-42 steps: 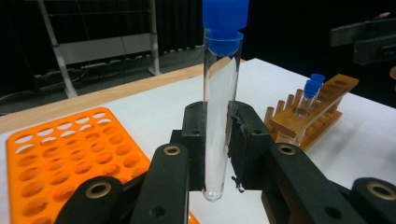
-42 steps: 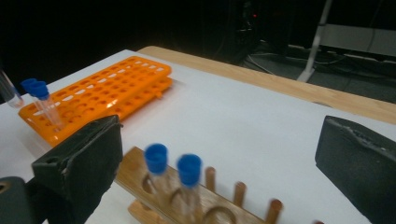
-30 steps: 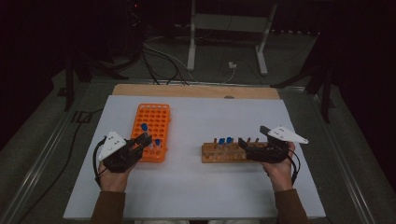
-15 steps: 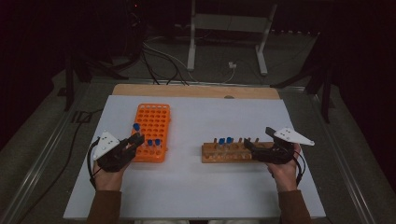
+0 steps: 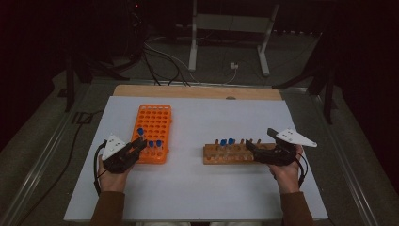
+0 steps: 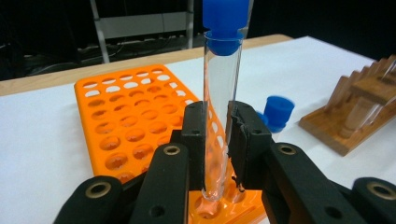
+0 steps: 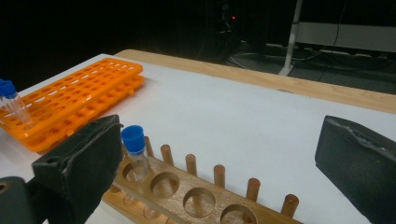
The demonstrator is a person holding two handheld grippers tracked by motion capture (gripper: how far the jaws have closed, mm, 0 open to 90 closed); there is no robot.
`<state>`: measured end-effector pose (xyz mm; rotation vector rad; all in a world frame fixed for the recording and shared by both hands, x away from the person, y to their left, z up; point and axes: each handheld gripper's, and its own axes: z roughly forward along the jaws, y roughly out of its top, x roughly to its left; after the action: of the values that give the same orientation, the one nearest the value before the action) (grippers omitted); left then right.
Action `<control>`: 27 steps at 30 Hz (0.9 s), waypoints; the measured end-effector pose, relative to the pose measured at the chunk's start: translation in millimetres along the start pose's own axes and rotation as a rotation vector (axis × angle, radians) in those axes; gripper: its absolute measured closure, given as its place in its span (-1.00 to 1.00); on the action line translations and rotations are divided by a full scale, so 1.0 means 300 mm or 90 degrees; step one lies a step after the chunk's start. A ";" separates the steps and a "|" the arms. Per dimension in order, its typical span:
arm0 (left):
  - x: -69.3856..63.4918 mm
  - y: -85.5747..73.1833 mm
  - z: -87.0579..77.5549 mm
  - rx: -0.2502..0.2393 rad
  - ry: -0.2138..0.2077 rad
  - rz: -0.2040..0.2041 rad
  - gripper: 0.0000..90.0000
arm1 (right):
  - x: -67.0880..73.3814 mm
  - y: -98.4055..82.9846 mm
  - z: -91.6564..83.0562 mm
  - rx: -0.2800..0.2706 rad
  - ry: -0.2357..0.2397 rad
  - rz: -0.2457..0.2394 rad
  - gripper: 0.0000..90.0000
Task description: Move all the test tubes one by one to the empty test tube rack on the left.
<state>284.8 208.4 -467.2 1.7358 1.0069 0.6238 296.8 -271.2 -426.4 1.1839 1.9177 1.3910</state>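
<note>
My left gripper [image 5: 139,144] [image 6: 217,122] is shut on an upright clear test tube [image 6: 220,79] with a blue cap [image 5: 140,131]. The tube's bottom end sits in a hole at the near edge of the orange rack [image 5: 154,123] [image 6: 126,116]. Two more capped tubes [image 5: 155,143] stand in that near row. My right gripper [image 5: 251,148] [image 7: 219,158] is open, its jaws standing on either side of the right end of the wooden rack [image 5: 229,154] [image 7: 196,196]. A blue-capped tube [image 7: 135,149] stands in the wooden rack close to the left jaw, untouched.
Both racks rest on a white sheet [image 5: 197,188] over a table with a wooden back edge [image 5: 197,91]. The wooden rack holds two blue-capped tubes [image 5: 227,141] and several free holes. Cables and a metal stand [image 5: 226,28] lie on the floor behind.
My left gripper has sunk with the tube, bringing its lower end down into the orange rack's near row. The right gripper has stayed at the wooden rack.
</note>
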 end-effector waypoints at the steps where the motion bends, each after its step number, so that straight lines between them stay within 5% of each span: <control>1: 0.001 -0.005 0.003 0.001 0.001 -0.002 0.73 | 0.000 0.000 0.000 0.000 0.001 -0.001 -0.98; 23: -0.008 -0.066 0.053 0.083 0.014 0.026 0.73 | 0.007 -0.005 0.002 0.005 0.004 -0.009 -0.98; 27: -0.003 -0.068 0.052 0.101 0.008 0.013 0.73 | 0.005 -0.007 0.002 0.005 0.004 -0.009 -0.98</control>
<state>289.6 203.2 -492.0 1.8847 1.0738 0.5812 295.7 -269.8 -428.3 1.1690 1.9335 1.3835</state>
